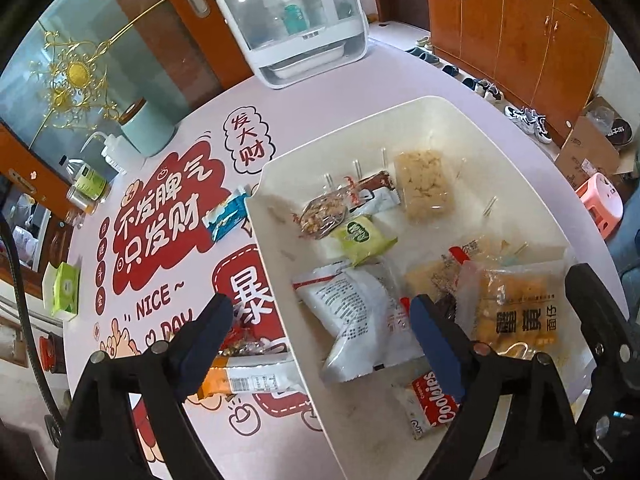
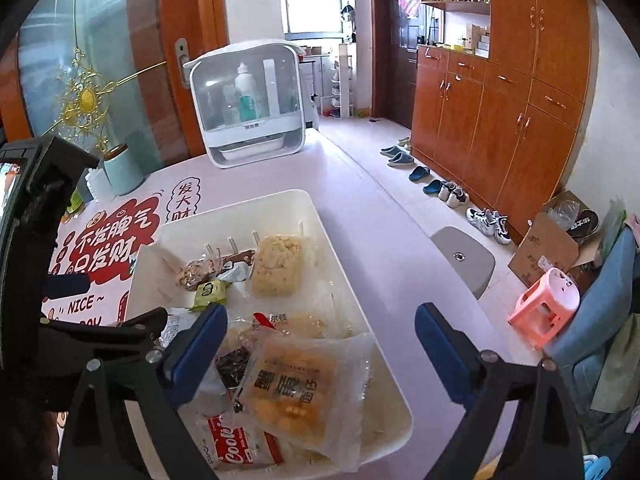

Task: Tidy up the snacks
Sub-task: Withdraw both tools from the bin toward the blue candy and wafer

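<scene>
A white tray on the pink table holds several snack packets: a pale rice cake, a green packet, a white pouch, a red Cookies packet and an orange bread packet. My left gripper is open over the tray's left wall. An orange-and-white packet and a blue packet lie on the table outside the tray. My right gripper is open above the bread packet, holding nothing. The tray rim shows in the right wrist view.
A white cabinet-like appliance stands at the table's far end. A teal canister, a squeeze bottle, a jar and a tissue pack sit along the left edge. A grey stool and pink stool stand right.
</scene>
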{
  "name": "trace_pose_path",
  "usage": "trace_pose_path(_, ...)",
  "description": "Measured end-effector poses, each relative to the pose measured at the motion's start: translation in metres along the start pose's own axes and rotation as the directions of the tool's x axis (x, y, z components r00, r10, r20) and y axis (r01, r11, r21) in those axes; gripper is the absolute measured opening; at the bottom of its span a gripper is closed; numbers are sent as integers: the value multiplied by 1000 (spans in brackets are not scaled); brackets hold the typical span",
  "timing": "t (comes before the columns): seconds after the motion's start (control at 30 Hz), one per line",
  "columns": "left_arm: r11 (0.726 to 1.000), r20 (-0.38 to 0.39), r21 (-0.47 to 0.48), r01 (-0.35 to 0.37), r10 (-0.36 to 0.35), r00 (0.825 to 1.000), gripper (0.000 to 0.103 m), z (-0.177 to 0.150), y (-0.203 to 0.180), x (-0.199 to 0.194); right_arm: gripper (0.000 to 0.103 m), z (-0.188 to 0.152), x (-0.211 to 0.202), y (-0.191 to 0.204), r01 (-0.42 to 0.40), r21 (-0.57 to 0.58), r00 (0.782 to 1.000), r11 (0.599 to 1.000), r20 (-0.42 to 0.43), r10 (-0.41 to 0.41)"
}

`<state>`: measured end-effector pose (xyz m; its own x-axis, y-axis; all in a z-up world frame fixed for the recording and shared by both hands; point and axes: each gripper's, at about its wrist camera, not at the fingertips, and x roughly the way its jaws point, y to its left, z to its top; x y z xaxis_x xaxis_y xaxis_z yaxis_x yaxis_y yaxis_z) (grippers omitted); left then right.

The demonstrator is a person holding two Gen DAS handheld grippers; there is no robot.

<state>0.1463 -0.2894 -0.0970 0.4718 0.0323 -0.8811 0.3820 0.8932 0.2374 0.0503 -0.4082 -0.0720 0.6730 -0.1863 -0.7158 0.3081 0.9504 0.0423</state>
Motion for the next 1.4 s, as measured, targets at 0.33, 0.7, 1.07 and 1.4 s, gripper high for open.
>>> trace_pose_path(0.33, 1000, 1, -25, -6, 6, 1000, 89, -23, 20, -7, 96, -6, -4, 16, 5, -19, 1000, 1000, -18, -5)
trace_pose_path(0.7, 996, 19, -84, 17, -16, 1000, 89, -58, 78, -19, 96, -15, -20, 71, 20, -85, 1000, 996, -10, -21)
trace_pose_path(1.07, 990, 61, -138, 38, -30, 998, 89, -98, 177, -26, 96, -22, -49, 162, 32, -128, 999, 991, 35, -28)
trace_pose_path(1.4, 980, 99, -193, 49, -30, 995, 89, -135, 276, -24, 96, -35, -70, 255, 33, -162, 998, 986, 50, -26)
